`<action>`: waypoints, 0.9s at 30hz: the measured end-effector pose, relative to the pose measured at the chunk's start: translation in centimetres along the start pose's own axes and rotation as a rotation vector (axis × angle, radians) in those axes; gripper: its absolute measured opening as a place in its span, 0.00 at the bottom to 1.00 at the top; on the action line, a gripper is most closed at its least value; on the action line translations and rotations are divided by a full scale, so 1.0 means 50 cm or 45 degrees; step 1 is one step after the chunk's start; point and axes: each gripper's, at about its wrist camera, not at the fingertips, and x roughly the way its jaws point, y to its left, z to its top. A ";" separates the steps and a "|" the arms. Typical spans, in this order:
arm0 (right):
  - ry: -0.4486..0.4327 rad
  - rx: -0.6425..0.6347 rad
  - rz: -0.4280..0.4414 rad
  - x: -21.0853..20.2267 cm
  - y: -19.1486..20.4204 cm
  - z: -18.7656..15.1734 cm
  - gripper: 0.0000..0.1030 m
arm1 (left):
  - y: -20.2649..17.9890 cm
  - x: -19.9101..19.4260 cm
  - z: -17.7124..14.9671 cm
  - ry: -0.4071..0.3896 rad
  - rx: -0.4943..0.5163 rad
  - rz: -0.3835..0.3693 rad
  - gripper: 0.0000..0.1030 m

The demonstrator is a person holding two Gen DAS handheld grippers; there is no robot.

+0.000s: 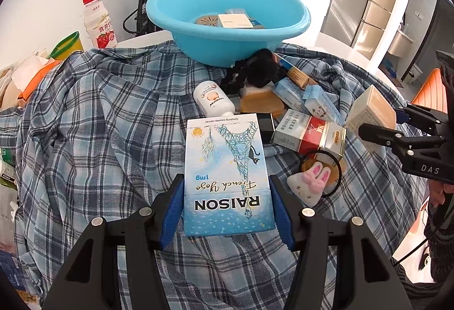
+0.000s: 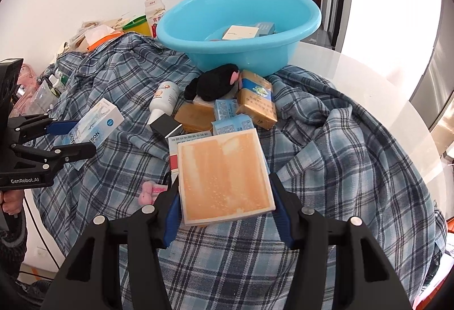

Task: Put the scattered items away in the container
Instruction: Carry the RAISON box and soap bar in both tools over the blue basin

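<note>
Boxes fill both grippers at once. Left gripper (image 1: 228, 210) has its jaws drawn partway in and clamped on the sides of a blue pack (image 1: 227, 168), which stands out ahead of the fingers above the plaid cloth (image 1: 99, 125). Right gripper (image 2: 227, 213) is likewise partly closed, gripping an orange box (image 2: 224, 176) by its edges and holding it clear of the cloth.

Beyond them sits the basin (image 1: 283, 34), at the far edge of the cloth, with a white box (image 1: 235, 20) and a few other things already lying in its bottom. A pile is left in front of it: a white bottle (image 1: 212, 100), a black plush (image 1: 261, 68), a red-and-white carton (image 1: 309, 134), a bunny hair tie (image 1: 312, 182) and several more packs, all lying close together and partly stacked.

By the look of it, pick-up is done for this pair and the carry to the basin is the step in hand; the task is perhaps a third along. Next, each hand needs to go forward and up enough to clear the basin rim, passing over the heap without knocking it, then open over the inside. Space is tight for two at once, so one hand likely goes first.
</note>
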 end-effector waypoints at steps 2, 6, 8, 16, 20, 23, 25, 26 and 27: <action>-0.004 -0.004 -0.003 -0.002 -0.002 0.005 0.52 | -0.002 0.001 0.004 -0.001 0.004 0.001 0.58; -0.025 -0.019 -0.009 -0.010 -0.003 0.023 0.52 | -0.008 0.000 0.023 -0.002 0.046 0.023 0.58; -0.043 -0.024 -0.011 -0.017 -0.002 0.035 0.52 | -0.009 -0.008 0.040 -0.024 0.059 0.036 0.58; -0.117 -0.055 -0.048 -0.049 -0.007 0.105 0.52 | -0.001 -0.036 0.127 -0.126 0.054 0.050 0.58; -0.185 -0.041 -0.068 -0.068 -0.019 0.152 0.52 | 0.004 -0.038 0.180 -0.156 0.048 0.048 0.58; -0.213 -0.035 -0.081 -0.077 -0.028 0.190 0.52 | 0.011 -0.029 0.226 -0.130 0.026 -0.031 0.58; -0.226 -0.030 -0.086 -0.080 -0.038 0.220 0.52 | 0.021 -0.024 0.256 -0.106 -0.022 -0.104 0.58; -0.232 -0.029 -0.089 -0.081 -0.043 0.236 0.52 | 0.026 -0.024 0.272 -0.111 -0.032 -0.116 0.58; -0.239 -0.027 -0.094 -0.082 -0.048 0.253 0.52 | 0.029 -0.025 0.288 -0.125 -0.030 -0.108 0.58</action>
